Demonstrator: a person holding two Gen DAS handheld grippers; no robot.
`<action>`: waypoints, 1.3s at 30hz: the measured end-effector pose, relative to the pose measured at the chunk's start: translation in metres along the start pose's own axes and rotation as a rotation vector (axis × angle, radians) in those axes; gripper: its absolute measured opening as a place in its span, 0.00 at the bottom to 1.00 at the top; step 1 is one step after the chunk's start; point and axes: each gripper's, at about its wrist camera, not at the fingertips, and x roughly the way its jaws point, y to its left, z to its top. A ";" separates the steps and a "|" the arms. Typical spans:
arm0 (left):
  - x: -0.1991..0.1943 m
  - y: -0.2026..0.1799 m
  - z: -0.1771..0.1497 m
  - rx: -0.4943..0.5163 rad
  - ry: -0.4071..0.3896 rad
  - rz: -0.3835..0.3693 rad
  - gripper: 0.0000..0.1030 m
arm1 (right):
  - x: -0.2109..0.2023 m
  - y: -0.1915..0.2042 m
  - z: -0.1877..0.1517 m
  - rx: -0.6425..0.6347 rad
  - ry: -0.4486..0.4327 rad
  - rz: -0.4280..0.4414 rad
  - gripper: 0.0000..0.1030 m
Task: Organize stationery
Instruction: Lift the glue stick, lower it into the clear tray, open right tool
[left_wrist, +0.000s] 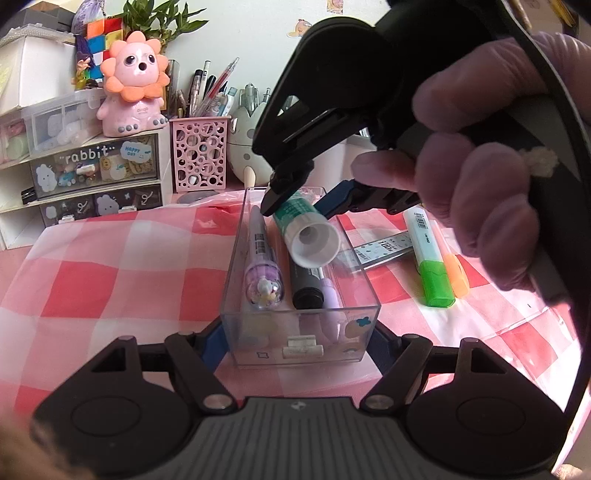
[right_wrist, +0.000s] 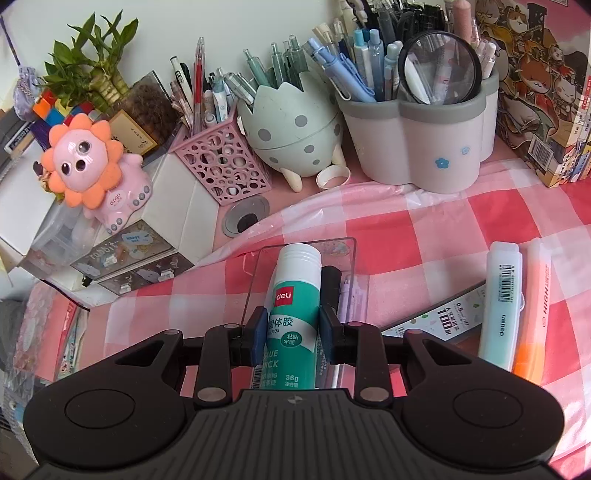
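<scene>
- The right gripper (right_wrist: 294, 332) has its blue pads pressed on both sides of a glue stick (right_wrist: 295, 295), which it holds tilted over the clear box (left_wrist: 301, 325). The stick's lower end runs under the gripper body in the right wrist view and is cut off there.
- From the left wrist view the glue stick (left_wrist: 308, 229) shows only its white end and a short piece of green label; the right gripper (left_wrist: 295, 201) covers the rest.
- The left gripper (left_wrist: 295, 334) is closed on the near end of the box, one blue pad on each side wall. Most of each pad is hidden behind the box corners.
- Inside the box lie a purple pen (left_wrist: 260, 266) with a small figure in its cap, a black marker (left_wrist: 306, 284) and a lilac pen (left_wrist: 330, 295). Their far ends are lost under the glue stick.
- A hand (left_wrist: 480, 192) wraps the right gripper's handle and fills the upper right of the left wrist view, blocking what is behind.
- On the checked cloth (left_wrist: 110, 280) right of the box lie a green highlighter (left_wrist: 430, 258), an orange highlighter (left_wrist: 456, 273) just beside it, and a flat packet (left_wrist: 384, 249) partly under them; its print is too small to read.
- In the right wrist view the box (right_wrist: 306, 247) is mostly hidden by the glue stick and gripper; only its far wall and part of one side show.
</scene>
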 end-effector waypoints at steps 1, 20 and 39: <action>0.000 0.000 0.000 0.001 0.000 0.000 0.48 | 0.001 0.001 0.000 0.002 0.001 -0.001 0.29; 0.001 -0.001 0.000 0.003 0.001 0.002 0.48 | -0.008 -0.002 0.007 -0.024 -0.023 0.024 0.29; 0.001 -0.001 0.000 0.003 0.001 0.002 0.48 | -0.049 -0.029 0.007 -0.034 -0.100 0.046 0.53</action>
